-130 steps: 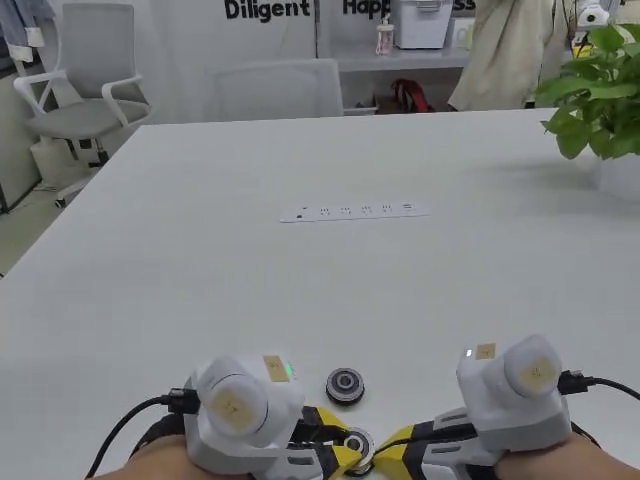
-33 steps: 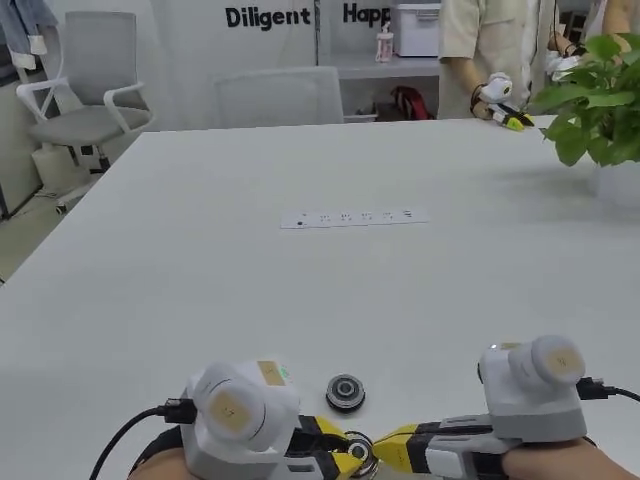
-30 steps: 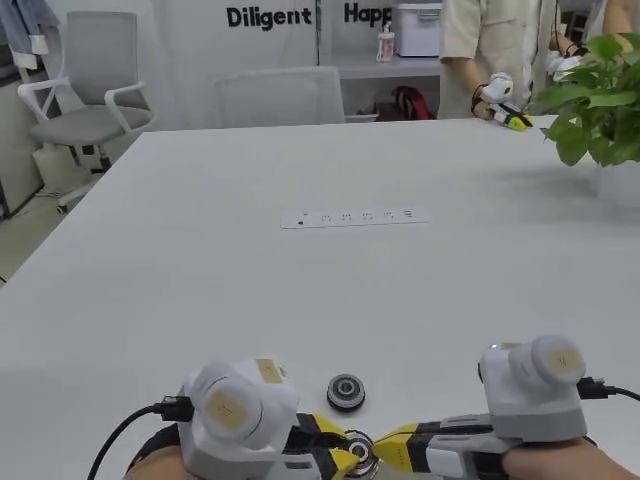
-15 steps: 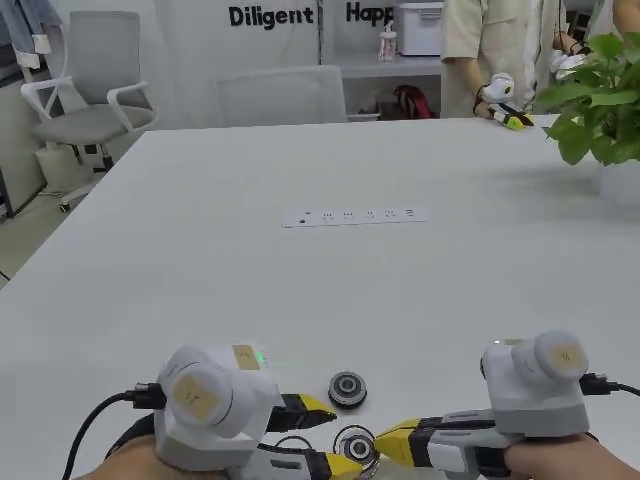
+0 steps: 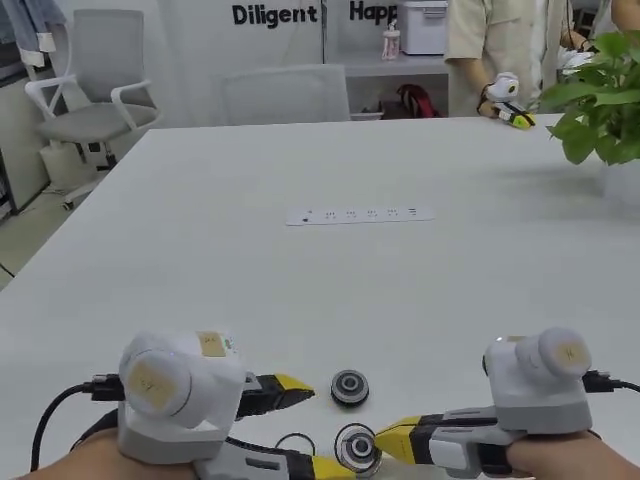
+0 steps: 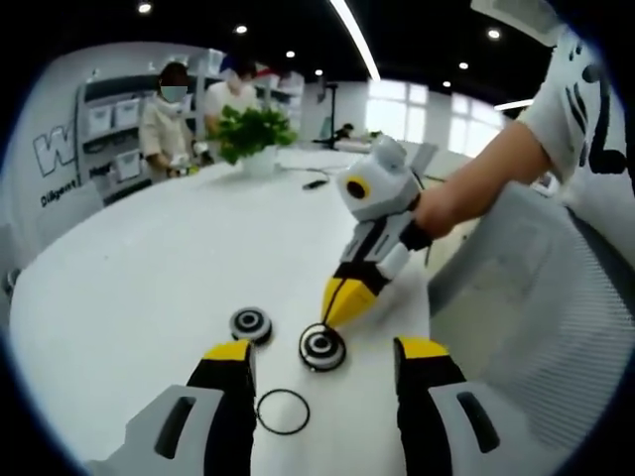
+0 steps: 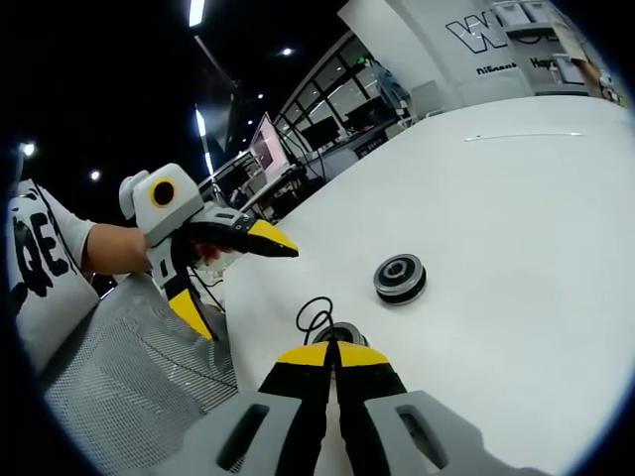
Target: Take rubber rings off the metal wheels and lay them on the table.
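My right gripper [image 5: 385, 441] is shut on the rim of a small metal wheel [image 5: 357, 447] that rests on the white table [image 5: 320, 290] near its front edge. Its shut jaws [image 7: 334, 355] point at that wheel [image 7: 343, 333]. A thin black rubber ring [image 5: 295, 443] lies flat on the table just left of the wheel. My left gripper [image 5: 318, 428] stands open with the ring [image 6: 283, 412] lying between its jaws and nothing held. A second wheel [image 5: 349, 387] with a dark ring on it sits a little farther in, and it also appears in the left gripper view [image 6: 251, 324].
A white power strip [image 5: 360, 214] lies at the table's middle. A leafy plant [image 5: 600, 90] stands at the far right. A person [image 5: 500, 50] with another gripper stands beyond the far edge, near two chairs [image 5: 95, 90].
My left gripper has drawn back to the left from the held wheel and its jaws have opened. The rubber ring now lies on the table beside the wheel. The right gripper has stayed put.
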A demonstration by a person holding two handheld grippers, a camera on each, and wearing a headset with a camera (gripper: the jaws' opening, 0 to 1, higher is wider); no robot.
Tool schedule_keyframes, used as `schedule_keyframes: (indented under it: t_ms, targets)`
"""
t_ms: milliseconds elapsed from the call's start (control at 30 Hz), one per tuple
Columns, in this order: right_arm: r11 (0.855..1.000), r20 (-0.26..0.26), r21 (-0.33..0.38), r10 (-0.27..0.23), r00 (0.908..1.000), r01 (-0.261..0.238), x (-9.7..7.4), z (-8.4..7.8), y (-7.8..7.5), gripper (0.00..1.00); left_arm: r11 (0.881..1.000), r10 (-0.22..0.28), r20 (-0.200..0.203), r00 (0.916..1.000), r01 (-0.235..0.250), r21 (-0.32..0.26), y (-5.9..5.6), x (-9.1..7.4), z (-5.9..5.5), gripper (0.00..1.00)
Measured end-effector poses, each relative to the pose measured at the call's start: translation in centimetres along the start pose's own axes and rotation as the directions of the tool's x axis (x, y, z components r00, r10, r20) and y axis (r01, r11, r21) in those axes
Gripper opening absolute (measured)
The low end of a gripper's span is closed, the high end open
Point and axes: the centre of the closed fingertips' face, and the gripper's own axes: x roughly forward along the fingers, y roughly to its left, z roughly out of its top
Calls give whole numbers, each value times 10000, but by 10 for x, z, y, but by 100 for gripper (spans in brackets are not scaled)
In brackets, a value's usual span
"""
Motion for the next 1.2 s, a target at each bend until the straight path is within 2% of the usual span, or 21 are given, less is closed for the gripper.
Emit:
schedule_keyframes:
  t_ms: [267, 433, 633, 867, 1200]
  targets:
    - [10000, -6, -37, 93, 10000, -93, -1, 3, 4, 0, 10000, 19, 79, 10000, -19, 88, -2, -15, 0, 68]
    - [9998, -23, -99, 161, 9999, -162, -1, 5, 7, 0, 9999, 141, 57, 9999, -142, 32, 1, -23, -3, 72]
    - [9995, -41, -162, 266, 9996, -267, 0, 8, 11, 0, 9994, 324, 153, 9994, -322, -127, 5, -33, -4, 75]
    - [9987, -52, -266, 424, 9991, -426, 3, 14, 17, 0, 9989, 461, 37, 9989, -461, -115, 8, -42, -10, 77]
    - [9962, -146, -543, 669, 9977, -676, 13, 25, 26, 0, 9972, 723, 85, 9973, -722, -200, 12, -53, -13, 80]
